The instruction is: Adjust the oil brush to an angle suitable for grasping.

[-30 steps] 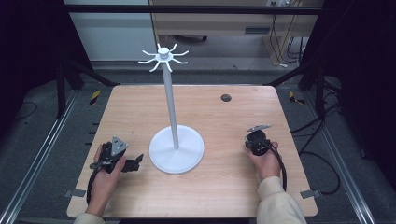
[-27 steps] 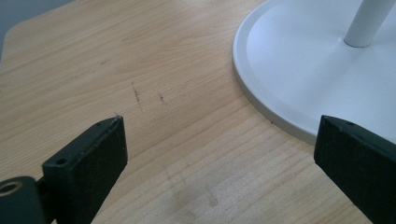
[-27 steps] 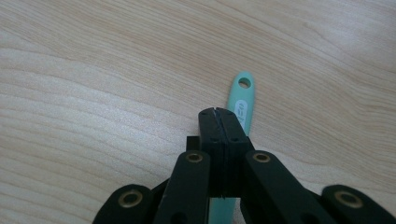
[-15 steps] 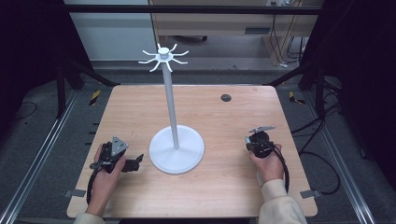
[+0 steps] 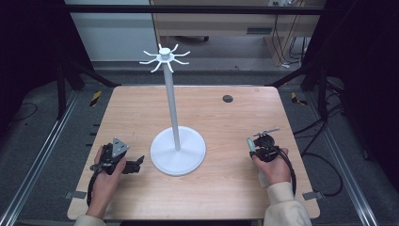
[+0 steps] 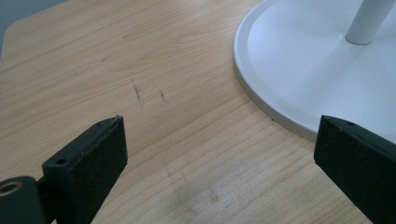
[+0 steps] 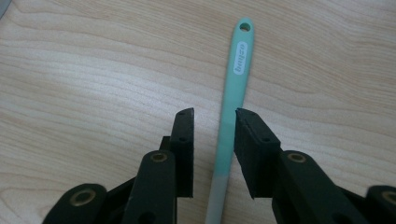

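Since a moment ago, the right gripper (image 7: 214, 116) has slid a little toward the right side of the high view, and its fingers (image 7: 184, 135) have just been opening, so they now stand loose on both sides of the long mint-green plastic handle (image 7: 236, 84) without squeezing it. That handle lies flat on the light wooden surface (image 5: 226, 117) near the lower right of the high view, with its hole end pointing away from the gripper. At the lower left of that view the left gripper (image 5: 134, 163) rests with its fingers (image 6: 91, 154) spread wide and holding nothing, just beside the round base of the tall white metal stand (image 5: 178, 150).
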A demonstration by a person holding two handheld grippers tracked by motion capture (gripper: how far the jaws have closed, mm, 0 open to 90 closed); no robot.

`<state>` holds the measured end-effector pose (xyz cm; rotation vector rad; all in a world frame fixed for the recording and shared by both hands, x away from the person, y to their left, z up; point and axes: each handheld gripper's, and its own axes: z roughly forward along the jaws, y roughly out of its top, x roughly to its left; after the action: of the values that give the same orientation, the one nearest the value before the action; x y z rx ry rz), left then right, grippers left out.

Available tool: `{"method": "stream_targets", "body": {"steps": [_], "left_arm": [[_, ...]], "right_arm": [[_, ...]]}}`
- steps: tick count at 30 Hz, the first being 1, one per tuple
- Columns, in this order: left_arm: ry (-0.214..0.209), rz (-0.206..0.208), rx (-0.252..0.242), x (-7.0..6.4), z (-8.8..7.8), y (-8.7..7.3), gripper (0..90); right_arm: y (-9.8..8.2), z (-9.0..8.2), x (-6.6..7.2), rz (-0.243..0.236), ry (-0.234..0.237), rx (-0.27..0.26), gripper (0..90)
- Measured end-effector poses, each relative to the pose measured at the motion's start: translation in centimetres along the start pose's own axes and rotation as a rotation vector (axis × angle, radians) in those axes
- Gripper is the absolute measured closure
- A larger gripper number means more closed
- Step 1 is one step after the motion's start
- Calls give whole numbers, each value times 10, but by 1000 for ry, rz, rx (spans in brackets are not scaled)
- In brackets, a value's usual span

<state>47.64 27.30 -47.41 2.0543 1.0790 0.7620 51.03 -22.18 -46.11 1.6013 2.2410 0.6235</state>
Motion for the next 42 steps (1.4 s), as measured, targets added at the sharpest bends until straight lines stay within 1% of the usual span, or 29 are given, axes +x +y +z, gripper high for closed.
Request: {"method": "stream_targets", "body": {"steps": [2,6,8,9,10,11,14,16,18,23,24,25,27,28,32,35,37,42], "left_arm": [[5,1,3,-1,-1,-1,23],[10,0,0,-2,-4,-2,23],[11,1,0,-1,-5,-2,23],[11,-2,-3,-1,-6,-2,23],[9,-3,-5,-1,-6,-2,23],[9,-3,-5,-1,-6,-2,23],[1,-4,-8,-2,-5,-1,23],[0,2,-11,-3,-5,-1,23],[-3,7,-10,-4,-5,-1,23],[-1,14,-7,-5,-5,0,23],[6,16,-8,-5,-5,0,23],[7,15,-9,-5,-5,0,23],[9,12,-10,-4,-5,0,23],[9,11,-9,-4,-5,-1,23],[7,12,-8,-4,-5,0,23],[5,15,-7,-4,-5,0,23],[6,12,-8,-4,-5,0,23],[5,11,-8,-3,-5,0,23]], "right_arm": [[0,-1,-1,12,0,10,674],[1,-1,1,-5,-1,58,669],[1,-1,1,-8,-5,66,668],[4,-2,-1,-13,-16,93,664],[5,-2,-2,-17,-20,103,663],[6,-3,-3,-10,-21,114,663],[9,-3,-8,7,1,146,664],[10,-5,-9,6,-10,161,667],[11,-6,-10,13,-8,176,668],[10,-5,-8,13,-12,199,664],[10,-5,-8,13,-12,199,664],[10,-2,-8,9,-8,213,663],[10,-1,-7,7,-11,218,663],[10,1,-6,9,-11,230,668],[11,4,-5,5,-8,243,673],[10,9,-4,5,-12,259,686],[10,10,-3,14,-8,262,703],[10,11,-3,12,-7,273,721]]}}
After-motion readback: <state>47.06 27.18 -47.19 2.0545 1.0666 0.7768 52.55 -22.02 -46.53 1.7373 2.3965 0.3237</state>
